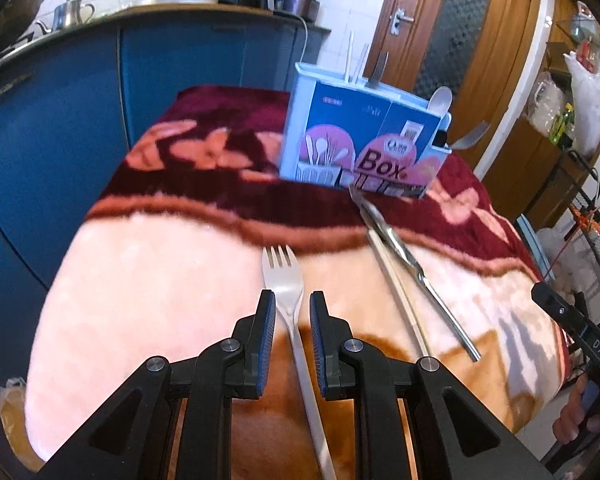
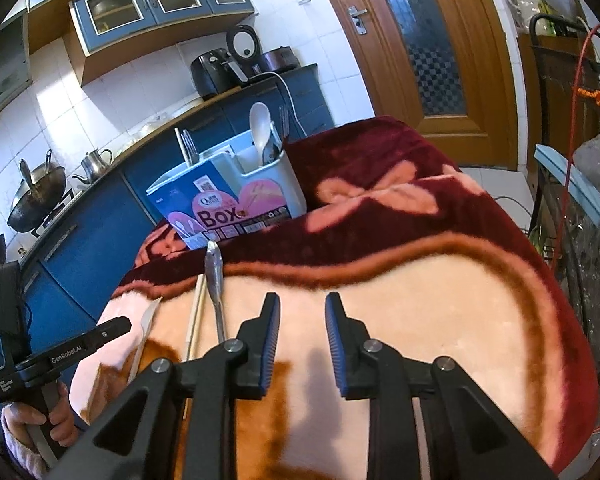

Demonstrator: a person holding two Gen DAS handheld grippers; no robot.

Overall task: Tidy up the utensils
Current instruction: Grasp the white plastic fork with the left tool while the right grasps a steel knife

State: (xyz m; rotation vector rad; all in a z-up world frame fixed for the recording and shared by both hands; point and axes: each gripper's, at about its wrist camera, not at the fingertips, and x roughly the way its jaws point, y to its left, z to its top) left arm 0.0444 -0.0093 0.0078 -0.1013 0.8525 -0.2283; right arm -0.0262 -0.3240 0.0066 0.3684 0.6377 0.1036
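Observation:
A white plastic fork (image 1: pixel 286 280) lies on the blanket, tines pointing away. My left gripper (image 1: pixel 292 300) is open and straddles the fork's neck, fingers on either side, not closed on it. A metal utensil (image 1: pixel 412 260) and wooden chopsticks (image 1: pixel 396 280) lie side by side to the right; they also show in the right wrist view as the metal utensil (image 2: pixel 215 276) and chopsticks (image 2: pixel 196 312). The white utensil box (image 1: pixel 364 140) with a blue label stands at the back, holding a white spoon (image 2: pixel 259 120) and several other utensils. My right gripper (image 2: pixel 302 304) is open and empty above the blanket.
The table is covered by a pink and maroon floral blanket (image 1: pixel 160 260). Blue kitchen cabinets (image 1: pixel 60 120) stand to the left, a wooden door (image 1: pixel 452 32) behind. A rack with bags (image 1: pixel 580 92) is at the right. The left gripper's body (image 2: pixel 60 356) shows in the right wrist view.

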